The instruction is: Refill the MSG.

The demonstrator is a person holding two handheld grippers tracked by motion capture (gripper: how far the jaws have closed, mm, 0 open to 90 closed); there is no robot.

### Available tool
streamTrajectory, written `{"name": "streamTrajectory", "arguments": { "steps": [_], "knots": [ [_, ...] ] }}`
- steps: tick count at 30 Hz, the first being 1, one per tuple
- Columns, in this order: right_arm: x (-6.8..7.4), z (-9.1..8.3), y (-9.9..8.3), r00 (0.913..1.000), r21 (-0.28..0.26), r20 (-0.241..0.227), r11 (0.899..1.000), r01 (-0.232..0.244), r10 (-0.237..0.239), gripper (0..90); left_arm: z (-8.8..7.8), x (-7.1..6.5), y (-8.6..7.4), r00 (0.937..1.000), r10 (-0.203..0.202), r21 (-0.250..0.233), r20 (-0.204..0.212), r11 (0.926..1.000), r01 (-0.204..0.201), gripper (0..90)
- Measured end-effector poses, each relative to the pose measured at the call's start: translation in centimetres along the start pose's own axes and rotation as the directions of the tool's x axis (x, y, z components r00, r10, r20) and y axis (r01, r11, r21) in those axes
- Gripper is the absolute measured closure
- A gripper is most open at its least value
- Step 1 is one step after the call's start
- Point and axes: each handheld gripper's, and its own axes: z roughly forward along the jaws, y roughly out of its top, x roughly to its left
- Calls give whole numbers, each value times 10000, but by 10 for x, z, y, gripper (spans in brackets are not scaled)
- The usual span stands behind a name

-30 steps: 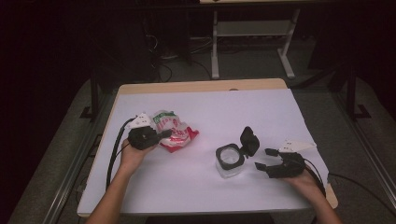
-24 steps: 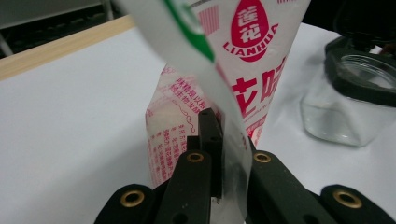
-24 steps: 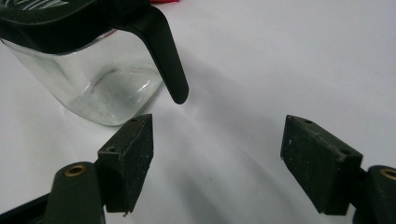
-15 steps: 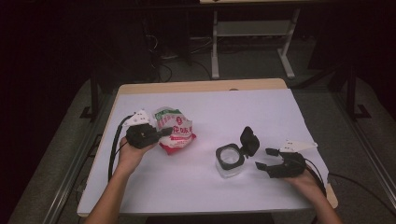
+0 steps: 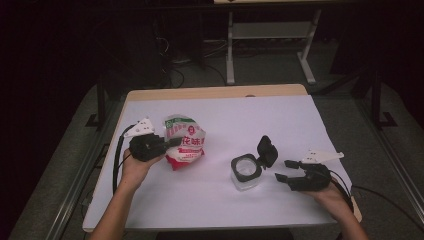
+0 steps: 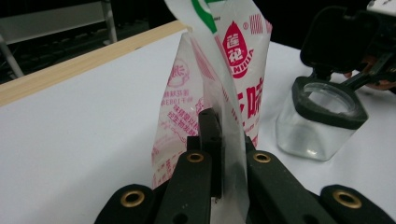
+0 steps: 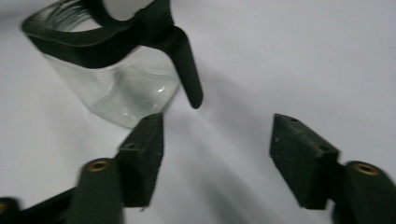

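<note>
Left gripper [image 5: 170, 143]: jaws clamped on the side edge of the snack bag [image 5: 186, 142], film pinched flat between the pads [image 6: 210, 135].
Snack bag position: on the left half of the white table [image 5: 225, 200], just right of the left gripper.
Snack bag axis: long axis near upright, top tilted toward the far edge, printed face toward the camera.
Right gripper [image 5: 284, 170]: jaws apart, just been closing, nothing between them.
Clear jar [image 5: 246, 172]: just left of the right gripper, not touching; black hinged lid [image 5: 266, 151] stands open, mouth up.
Bag to jar: well apart.
</note>
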Motion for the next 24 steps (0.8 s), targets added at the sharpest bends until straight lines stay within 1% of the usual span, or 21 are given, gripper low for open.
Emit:
{"name": "streamTrajectory", "arguments": {
  "steps": [1, 2, 3, 4, 5, 8, 9, 10, 12, 13, 15, 16, 20, 22, 24],
  "knots": [
    [1, -2, -1, 10000, 46, -32, 10000, -3, 3, 433, -1, -1, 1, 10000, 15, -20, 7, 10000, -15, 900],
    [1, -4, -2, 10000, 93, -36, 10000, -27, 27, 492, -3, -3, 1, 10000, -20, -80, 45, 10000, 20, 900],
    [2, -7, -4, 9998, 174, -131, 9997, -152, 154, 565, -4, -3, 2, 9999, -19, -105, 108, 9999, 20, 900],
    [2, -9, -6, 9998, 122, -154, 9998, -152, 154, 609, -5, -4, 2, 9999, -47, -119, 91, 9999, 48, 900],
    [3, -11, -7, 9997, 125, -145, 9998, -172, 173, 673, -6, -5, 3, 9999, -39, -156, 151, 9999, 41, 900],
    [8, -17, -10, 9998, 123, -162, 9999, -66, 68, 861, -8, -6, 4, 9994, -164, -330, 310, 9993, 174, 900],
    [9, -19, -10, 9998, 132, -220, 9999, -9, 12, 898, -9, -7, 4, 9993, -184, -357, 332, 9992, 196, 900],
    [11, -20, -10, 9997, 147, -254, 9999, 36, -32, 899, -10, -7, 5, 9989, -244, -409, 407, 9988, 260, 900],
    [15, -22, -9, 9988, 223, -423, 9994, 260, -250, 900, -12, -10, 7, 9985, -241, -486, 490, 9985, 265, 900],
    [18, -22, -8, 9983, 254, -512, 9993, 292, -279, 900, -13, -10, 8, 9986, -181, -495, 492, 9986, 206, 900],
    [23, -22, -6, 9970, 259, -693, 9990, 354, -336, 900, -14, -13, 11, 9981, -238, -622, 568, 9977, 273, 900],
    [26, -21, -5, 9959, 306, -801, 9985, 453, -427, 900, -15, -13, 12, 9983, -157, -636, 555, 9978, 192, 900],
    [33, -19, -4, 9920, 272, -1037, 9968, 755, -723, 900, -17, -16, 16, 9966, -239, -895, 785, 9955, 310, 900],
    [37, -18, -3, 9901, 251, -1187, 9966, 788, -752, 900, -18, -18, 17, 9964, -243, -906, 812, 9954, 316, 900],
    [43, -17, 0, 9864, 222, -1338, 9948, 998, -959, 900, -18, -20, 18, 9958, -215, -895, 887, 9956, 295, 900]
  ]
}}
